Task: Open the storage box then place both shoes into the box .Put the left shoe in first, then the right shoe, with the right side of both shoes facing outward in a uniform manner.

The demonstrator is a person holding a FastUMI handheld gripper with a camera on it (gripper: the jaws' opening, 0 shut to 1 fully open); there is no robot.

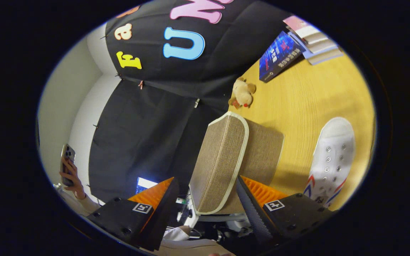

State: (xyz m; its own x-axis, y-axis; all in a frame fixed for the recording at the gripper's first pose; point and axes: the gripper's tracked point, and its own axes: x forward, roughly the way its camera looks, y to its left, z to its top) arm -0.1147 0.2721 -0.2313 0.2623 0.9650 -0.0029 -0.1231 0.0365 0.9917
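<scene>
Spread apart, the tool [205,199] frames the woven storage box [233,160] lid edge between its fingers without gripping it, the box standing on the table [308,99] beside a white shoe [331,160].

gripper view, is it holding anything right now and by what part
Nothing is clearly held. The gripper is open, with the storage box lid's trimmed edge between its fingers; whether they touch it cannot be told.

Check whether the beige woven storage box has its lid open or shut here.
Cannot tell. The beige woven fabric storage box stands between the open tongs, neither finger pressing it; no raised lid or interior shows from this angle.
</scene>
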